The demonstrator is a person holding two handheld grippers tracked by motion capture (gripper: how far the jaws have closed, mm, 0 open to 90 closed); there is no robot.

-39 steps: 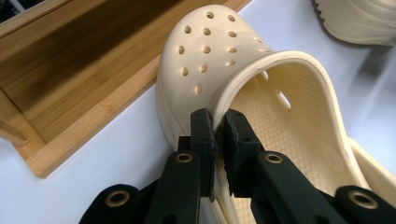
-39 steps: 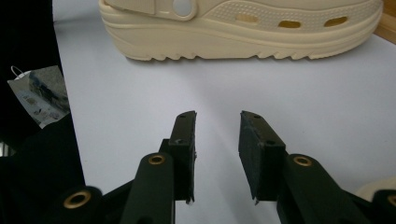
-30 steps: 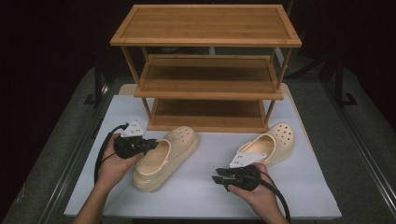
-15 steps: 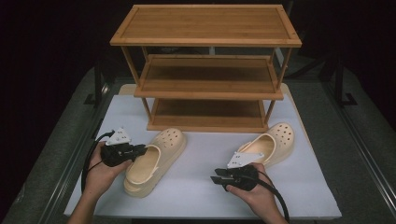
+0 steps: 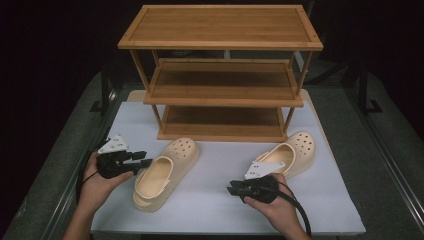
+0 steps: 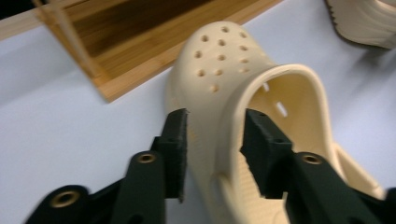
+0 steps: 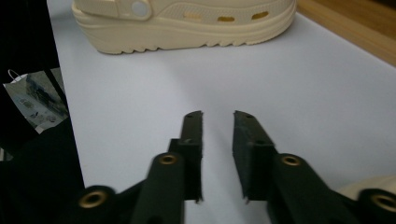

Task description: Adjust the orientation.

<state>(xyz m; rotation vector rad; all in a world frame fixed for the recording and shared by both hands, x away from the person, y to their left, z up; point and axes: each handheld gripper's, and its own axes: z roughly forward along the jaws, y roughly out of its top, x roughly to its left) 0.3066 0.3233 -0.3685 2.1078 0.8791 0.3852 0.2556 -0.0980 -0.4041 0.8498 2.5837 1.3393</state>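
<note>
The work in hand looks like shelving a pair of clogs, and it is barely begun; the three-tier bamboo shoe rack (image 5: 222, 75) at twelve o'clock on the white-topped table (image 5: 215, 210) carries nothing on any tier, and both shoes are on the table in front of it.

The left claw (image 5: 145, 160) sits at about eight o'clock, its jaws straddling the side wall of the nearer cream foam clog with a perforated toe (image 5: 165, 172); one jaw is outside the wall and one inside the opening, with a sliver of gap showing at each pad, so I judge it closing on the wall rather than firmly pinching it. The right claw (image 5: 232, 188) at about five o'clock is spread a little and holds nothing; the second cream foam clog (image 5: 292, 152) lies just beyond that hand, toward four o'clock, untouched.

Left to do, as I judge it: lift each clog and set it on a tier.

The high view gives the layout, yet the jaw gaps are too small to read there; the left gripper view (image 6: 212, 140) shows the wall between the jaws; the right gripper view (image 7: 218, 140) shows bare table between its jaws and a clog's ridged sole and strap rivet beyond.
</note>
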